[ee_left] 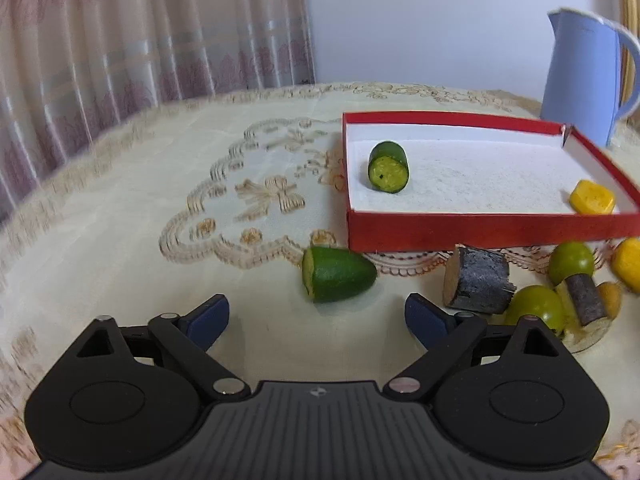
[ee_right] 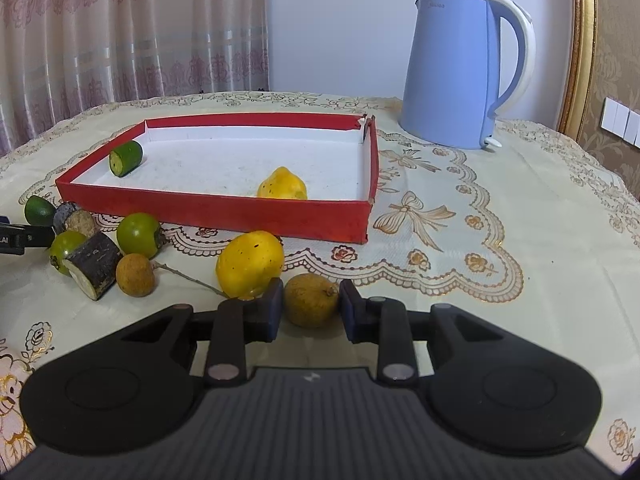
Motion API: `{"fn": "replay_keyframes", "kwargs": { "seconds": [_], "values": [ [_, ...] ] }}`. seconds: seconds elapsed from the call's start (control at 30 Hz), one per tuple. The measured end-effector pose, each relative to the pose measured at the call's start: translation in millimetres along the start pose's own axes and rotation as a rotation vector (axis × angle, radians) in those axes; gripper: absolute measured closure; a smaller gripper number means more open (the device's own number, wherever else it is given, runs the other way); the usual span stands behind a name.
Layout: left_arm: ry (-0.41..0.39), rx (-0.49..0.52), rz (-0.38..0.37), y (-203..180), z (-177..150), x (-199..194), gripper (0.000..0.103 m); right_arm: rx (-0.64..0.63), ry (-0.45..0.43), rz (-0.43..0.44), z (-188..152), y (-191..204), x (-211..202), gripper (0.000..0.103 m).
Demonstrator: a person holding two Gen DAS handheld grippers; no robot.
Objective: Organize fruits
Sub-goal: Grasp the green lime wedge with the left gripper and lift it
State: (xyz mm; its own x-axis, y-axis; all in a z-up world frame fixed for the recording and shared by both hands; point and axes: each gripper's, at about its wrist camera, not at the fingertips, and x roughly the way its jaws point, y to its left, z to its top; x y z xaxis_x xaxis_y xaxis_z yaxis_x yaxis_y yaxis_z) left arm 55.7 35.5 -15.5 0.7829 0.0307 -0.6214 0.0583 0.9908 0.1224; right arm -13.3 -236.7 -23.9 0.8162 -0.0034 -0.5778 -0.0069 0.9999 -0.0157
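The right hand-held gripper [ee_right: 311,305] was clamped on a small round brown longan fruit [ee_right: 311,300], both pads touching its sides, low over the cloth-covered bench [ee_right: 460,280]. At its 11 o'clock, just beside, lay a yellow rounded fruit [ee_right: 250,263]. At 12 o'clock stood the shallow red cardboard box [ee_right: 224,212], holding a green cut cucumber piece [ee_right: 126,158]. The left hand-held gripper [ee_left: 316,318] hung wide open, empty, a green tapered cucumber end [ee_left: 338,274] at its 12 o'clock.
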Motion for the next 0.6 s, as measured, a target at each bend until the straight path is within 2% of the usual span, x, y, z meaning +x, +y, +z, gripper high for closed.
{"fn": "replay_keyframes", "kwargs": {
  "seconds": [0.07, 0.13, 0.27, 0.33, 0.6],
  "values": [
    [-0.015, 0.044, 0.039, -5.5, 2.6, 0.6, 0.013, 0.005, 0.0, 0.003, 0.1, -0.5, 0.1, 0.074],
    [-0.014, 0.057, 0.041, -7.1, 6.2, 4.0, 0.02, 0.007, 0.0, 0.005, 0.1, -0.7, -0.1, 0.074],
    [0.017, 0.0, -0.027, 0.1, 16.2, 11.3, 0.05, 0.01, 0.0, 0.007, 0.2, -1.2, -0.1, 0.074],
    [0.028, -0.024, -0.049, 1.6, 18.6, 12.8, 0.061, 0.013, -0.001, 0.009, 0.1, -1.7, -0.2, 0.074],
    [-0.038, 0.031, 0.0, -10.1, 5.0, 3.7, 0.062, 0.022, -0.002, 0.016, 0.0, -3.7, -0.1, 0.074]
  ]
}}
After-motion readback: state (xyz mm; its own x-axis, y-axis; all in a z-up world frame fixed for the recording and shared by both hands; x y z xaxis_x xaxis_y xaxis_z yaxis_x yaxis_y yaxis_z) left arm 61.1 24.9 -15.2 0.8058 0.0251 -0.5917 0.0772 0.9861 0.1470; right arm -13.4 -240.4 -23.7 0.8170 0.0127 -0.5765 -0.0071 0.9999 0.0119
